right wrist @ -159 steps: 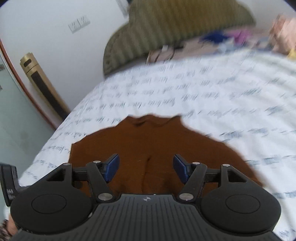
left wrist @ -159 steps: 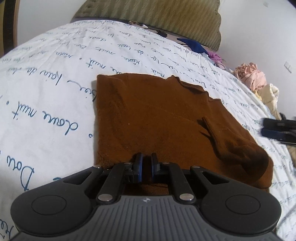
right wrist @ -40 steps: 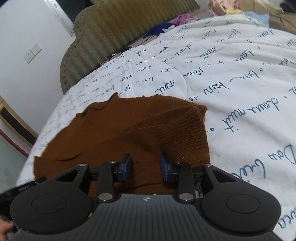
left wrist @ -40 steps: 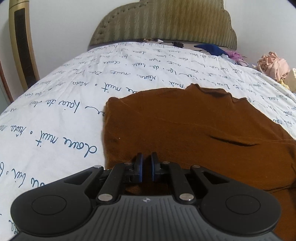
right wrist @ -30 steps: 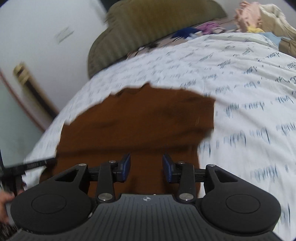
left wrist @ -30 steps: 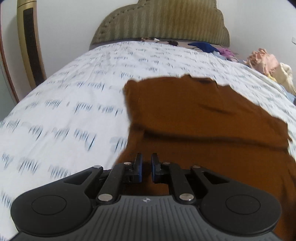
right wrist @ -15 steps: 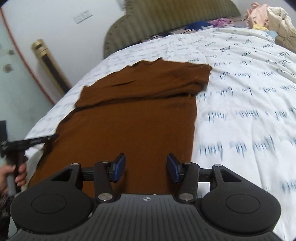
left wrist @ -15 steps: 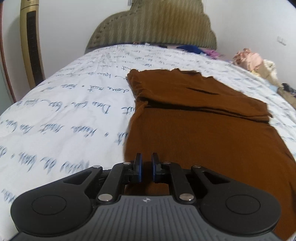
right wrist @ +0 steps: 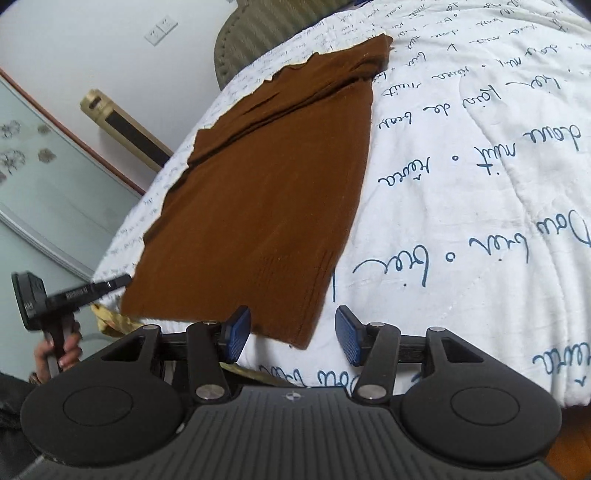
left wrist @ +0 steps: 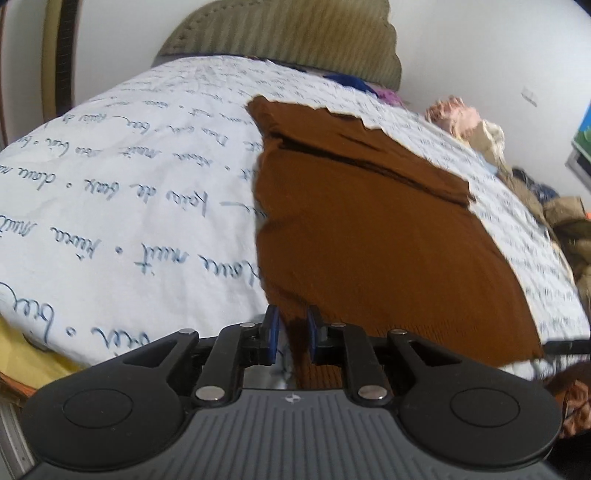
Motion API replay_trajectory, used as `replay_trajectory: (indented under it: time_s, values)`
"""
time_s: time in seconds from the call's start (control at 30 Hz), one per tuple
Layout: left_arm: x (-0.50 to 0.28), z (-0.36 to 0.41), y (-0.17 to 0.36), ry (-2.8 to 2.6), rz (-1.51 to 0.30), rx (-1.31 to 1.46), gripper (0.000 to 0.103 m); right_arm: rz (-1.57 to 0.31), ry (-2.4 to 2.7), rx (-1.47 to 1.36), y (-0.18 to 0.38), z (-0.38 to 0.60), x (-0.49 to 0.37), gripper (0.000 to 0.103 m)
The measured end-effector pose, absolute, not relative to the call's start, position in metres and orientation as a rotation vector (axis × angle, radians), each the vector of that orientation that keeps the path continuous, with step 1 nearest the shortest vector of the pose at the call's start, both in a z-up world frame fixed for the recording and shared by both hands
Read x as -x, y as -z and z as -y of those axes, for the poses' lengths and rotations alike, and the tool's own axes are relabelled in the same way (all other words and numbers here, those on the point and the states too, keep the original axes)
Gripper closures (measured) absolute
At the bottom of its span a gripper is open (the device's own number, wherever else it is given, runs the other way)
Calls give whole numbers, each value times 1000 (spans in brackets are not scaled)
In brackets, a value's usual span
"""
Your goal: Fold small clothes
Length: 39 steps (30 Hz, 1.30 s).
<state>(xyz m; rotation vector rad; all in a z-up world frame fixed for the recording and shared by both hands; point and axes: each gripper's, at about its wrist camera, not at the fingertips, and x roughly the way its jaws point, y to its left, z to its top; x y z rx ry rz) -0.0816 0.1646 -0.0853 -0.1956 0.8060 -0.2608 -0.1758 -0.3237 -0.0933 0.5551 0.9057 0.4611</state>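
Observation:
A brown knit sweater [left wrist: 369, 229] lies stretched flat on the white quilt [left wrist: 129, 192], sleeves folded across its far end. My left gripper [left wrist: 290, 334] sits at the sweater's near left hem corner, its jaws slightly apart, with the hem cloth between them. In the right wrist view the sweater [right wrist: 266, 192] runs away from me. My right gripper [right wrist: 291, 334] is open and empty, just past the near right hem corner. The left gripper [right wrist: 92, 290] shows at the left edge of that view, held by a hand.
An olive padded headboard [left wrist: 295, 33] stands at the bed's far end. A pile of clothes [left wrist: 465, 122] lies at the right side of the bed. A gold floor unit [right wrist: 125, 129] stands by the wall. Yellow cloth [left wrist: 33, 354] shows under the quilt's near edge.
Both grippers pulled the hem back toward the near bed edge, stretching the sweater out long. The right gripper opened wide and let go; the left jaws parted slightly.

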Motion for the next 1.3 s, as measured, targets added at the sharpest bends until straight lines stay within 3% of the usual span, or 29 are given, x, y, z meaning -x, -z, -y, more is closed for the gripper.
replay_trajectory:
  time_s: [0.03,0.07,0.17,0.2,0.3,0.43,0.57,0.63,0.7,0.83,0.9,0.97,1.0,1.3]
  values:
    - [83,-160,86,274,-812,182,86,-906,-463,-555,93,323,176,50]
    - [85,-158,87,285,-819,174,79,-905,-464,-549,93,322,176,50]
    - [89,-153,92,301,-841,201,35,-903,-474,-569,95,322,177,49]
    - [92,-153,92,298,-838,217,29,-904,-478,-576,95,324,175,49]
    - [103,-152,87,259,-804,192,17,-900,-479,-574,95,324,175,47]
    - [102,-153,88,243,-807,174,16,-902,-486,-574,96,322,170,46]
    - [93,-147,90,260,-828,193,17,-896,-476,-570,97,321,168,48]
    - [90,-141,91,270,-826,176,30,-895,-476,-577,98,323,168,49]
    - [85,-137,93,287,-850,172,66,-892,-472,-576,98,324,169,54]
    - [80,-136,95,283,-871,183,75,-889,-473,-586,101,327,169,64]
    - [80,-140,95,280,-871,216,85,-893,-481,-585,103,327,168,71]
    - [78,-147,96,281,-876,270,88,-897,-488,-587,105,326,167,85]
    - [77,-150,97,278,-879,294,89,-897,-490,-596,107,328,166,87]
    - [70,-158,92,286,-852,390,91,-849,-502,-611,96,330,164,90]
